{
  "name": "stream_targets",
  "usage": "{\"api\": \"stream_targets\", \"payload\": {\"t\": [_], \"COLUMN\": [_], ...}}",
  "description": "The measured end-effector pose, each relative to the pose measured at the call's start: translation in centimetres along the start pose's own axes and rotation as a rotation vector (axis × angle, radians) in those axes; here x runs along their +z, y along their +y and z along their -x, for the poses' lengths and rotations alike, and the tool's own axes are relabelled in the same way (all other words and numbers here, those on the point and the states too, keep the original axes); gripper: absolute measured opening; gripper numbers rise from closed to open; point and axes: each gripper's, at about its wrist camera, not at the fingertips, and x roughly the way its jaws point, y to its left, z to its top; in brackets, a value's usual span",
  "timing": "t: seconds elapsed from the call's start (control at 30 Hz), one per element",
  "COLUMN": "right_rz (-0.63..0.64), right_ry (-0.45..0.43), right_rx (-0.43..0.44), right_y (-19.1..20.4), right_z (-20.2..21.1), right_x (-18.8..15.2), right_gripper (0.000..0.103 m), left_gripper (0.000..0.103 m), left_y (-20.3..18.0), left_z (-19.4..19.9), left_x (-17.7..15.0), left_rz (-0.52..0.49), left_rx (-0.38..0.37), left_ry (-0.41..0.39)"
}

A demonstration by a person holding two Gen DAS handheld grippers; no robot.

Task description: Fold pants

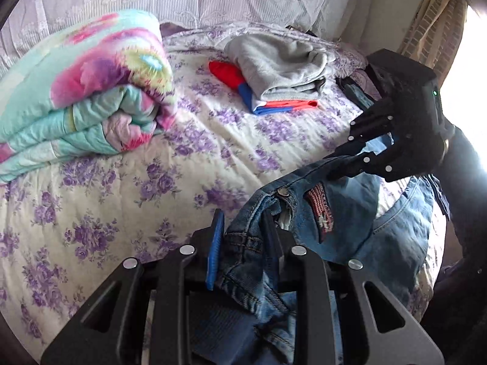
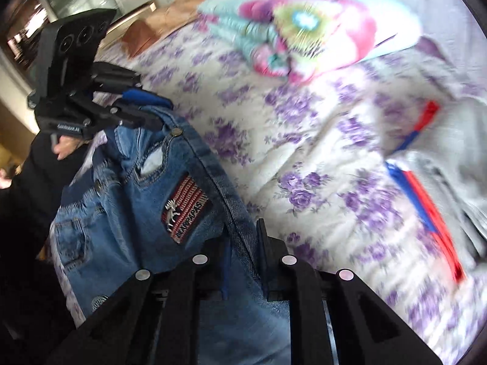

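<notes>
Blue denim pants (image 1: pixel 258 261) with a striped woven patch (image 1: pixel 321 210) fill the foreground, lifted above the purple-flowered bedspread (image 1: pixel 121 197). My left gripper (image 1: pixel 243 243) is clamped on one end of the waistband; my right gripper (image 2: pixel 243 252) is pinched on the other end, so the waist hangs between my two grips. Farther off lie a folded pastel floral quilt (image 1: pixel 85 91) and a grey garment (image 1: pixel 280 64) on red-and-blue cloth (image 1: pixel 274 106).

Your left gripper (image 1: pixel 243 228) and right gripper (image 2: pixel 243 240) are matte black with round silver screws and blue finger pads (image 1: pixel 214 252), the right has a tiny green LED, and you're in black sleeves (image 2: pixel 39 164)
</notes>
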Motion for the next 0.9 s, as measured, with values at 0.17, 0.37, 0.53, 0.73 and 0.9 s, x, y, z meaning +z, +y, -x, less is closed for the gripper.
{"api": "stream_targets", "payload": {"t": [0.17,0.37,0.53,0.73,0.9], "right_rz": [-0.050,-0.081,-0.122,-0.253,-0.271], "right_ry": [-0.069,-0.089,-0.054,-0.074,-0.089], "right_rx": [-0.087,-0.082,-0.057,-0.024,-0.017], "right_y": [4.4,11.2,15.7,15.5,15.6], "right_z": [5.4,7.3,4.1,0.0,0.4], "right_x": [-3.4,-10.1,-15.1,-17.6,-18.0], "right_gripper": [0.014,0.014,0.014,0.015,0.016], "left_gripper": [0.022,0.022,0.022,0.024,0.051], "left_y": [-4.0,-9.6,-11.5,-11.7,-13.6], "left_z": [4.5,7.8,7.4,5.1,6.8], "left_x": [-1.7,-8.1,-14.4,-18.3,-18.9], "left_rz": [-0.048,-0.131,-0.159,-0.136,-0.181], "left_rx": [0.004,0.001,-0.008,0.018,0.046], "left_ry": [-0.063,-0.067,0.000,0.063,0.049]}}
